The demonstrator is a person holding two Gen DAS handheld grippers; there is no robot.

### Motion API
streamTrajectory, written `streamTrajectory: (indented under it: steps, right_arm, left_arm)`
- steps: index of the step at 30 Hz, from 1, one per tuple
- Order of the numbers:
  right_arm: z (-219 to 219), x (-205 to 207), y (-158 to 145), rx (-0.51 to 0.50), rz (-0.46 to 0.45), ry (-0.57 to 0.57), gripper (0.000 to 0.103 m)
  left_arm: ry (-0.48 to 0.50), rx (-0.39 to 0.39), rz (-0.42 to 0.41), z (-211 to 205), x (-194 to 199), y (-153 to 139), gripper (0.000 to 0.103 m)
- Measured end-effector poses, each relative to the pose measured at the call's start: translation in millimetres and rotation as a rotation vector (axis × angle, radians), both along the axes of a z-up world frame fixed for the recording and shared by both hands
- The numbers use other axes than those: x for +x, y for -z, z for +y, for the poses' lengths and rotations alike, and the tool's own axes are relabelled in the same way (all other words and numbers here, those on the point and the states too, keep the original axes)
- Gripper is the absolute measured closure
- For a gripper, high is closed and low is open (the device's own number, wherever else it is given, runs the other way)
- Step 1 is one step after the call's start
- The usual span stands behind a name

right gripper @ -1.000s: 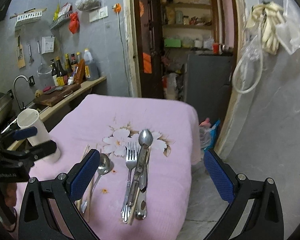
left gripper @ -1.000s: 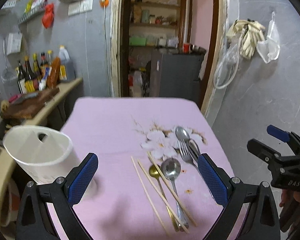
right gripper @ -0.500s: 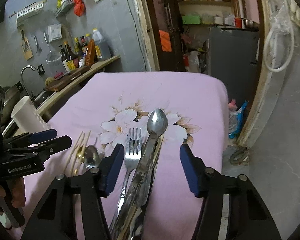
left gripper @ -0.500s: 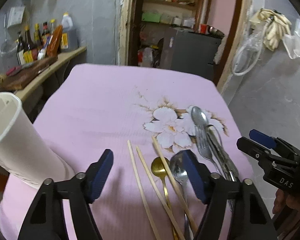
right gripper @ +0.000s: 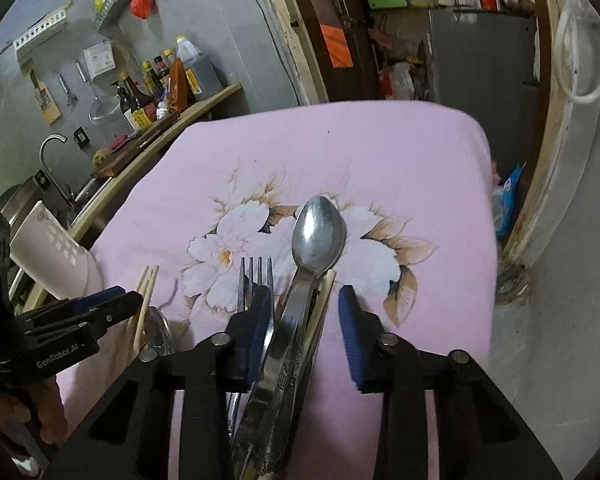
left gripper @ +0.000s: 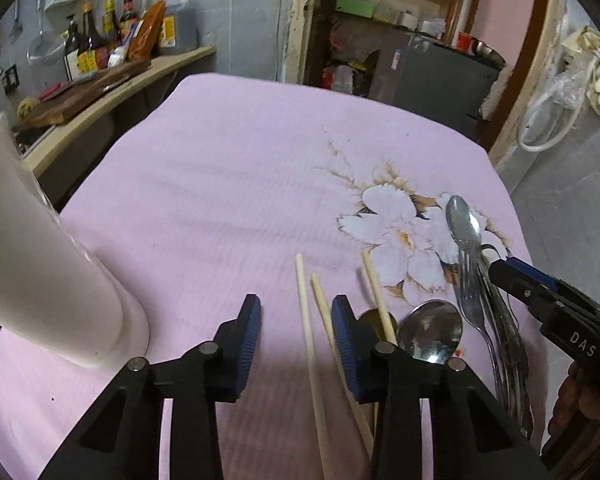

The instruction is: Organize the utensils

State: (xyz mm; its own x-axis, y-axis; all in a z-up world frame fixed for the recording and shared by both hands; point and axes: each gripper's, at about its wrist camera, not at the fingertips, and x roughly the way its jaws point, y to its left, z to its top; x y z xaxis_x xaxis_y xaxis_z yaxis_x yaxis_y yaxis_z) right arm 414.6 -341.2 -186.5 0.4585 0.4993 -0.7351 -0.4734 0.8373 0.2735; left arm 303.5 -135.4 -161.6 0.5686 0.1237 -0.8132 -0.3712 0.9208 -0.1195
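Note:
Utensils lie on a pink floral tablecloth [left gripper: 220, 184]. My left gripper [left gripper: 296, 320] is partly open, low over the cloth, with two wooden chopsticks [left gripper: 306, 320] between its jaws; a third chopstick [left gripper: 374, 288], a gold spoon and a steel spoon [left gripper: 430, 332] lie just right of it. My right gripper [right gripper: 304, 320] is partly open, its jaws around the handle of a large steel spoon [right gripper: 320, 232], with a fork [right gripper: 254, 276] by its left finger. A white utensil holder [left gripper: 28, 264] stands at the left; it also shows in the right wrist view [right gripper: 48, 252].
A counter [left gripper: 112, 92] with bottles and a cutting board runs along the left of the table. A doorway with a grey cabinet [left gripper: 440, 72] lies beyond the far edge. The table's right edge drops to a grey floor [right gripper: 548, 320].
Both grippers have dropped down and forward onto the utensils and narrowed their jaws, the left around the chopsticks, the right around the large spoon's handle.

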Motion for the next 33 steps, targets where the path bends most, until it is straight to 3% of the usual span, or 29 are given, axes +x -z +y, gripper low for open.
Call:
streamTrajectory:
  steps: [4,9,16,19,21,33]
  right_arm:
    - [4,0,5,-0.007,0.02,0.006,0.083]
    - [3,4,6,0.027,0.075,0.032,0.083]
    - [4,10,11,0.04,0.131,0.051,0.083]
    - [6,13,11,0.025,0.147,0.045,0.084]
    - [8,13,10,-0.001,0.147,0.046,0.092]
    - [2,-11,-23,0.06,0.098,0.05,0.097]
  left_arm:
    - [0.018,-0.038,0.011,2,6,4,0.073]
    - [0.022,-0.086,0.02,6,10,6,0.077]
    - [0.018,-0.177,0.024,16,11,8,0.092]
    - [0.029,-0.178,0.012,15,9,5,0.096]
    - [0.036,-0.167,0.003,12,8,2,0.097]
    - [0.12,-0.152,-0.046,8,-17,-39,0.097]
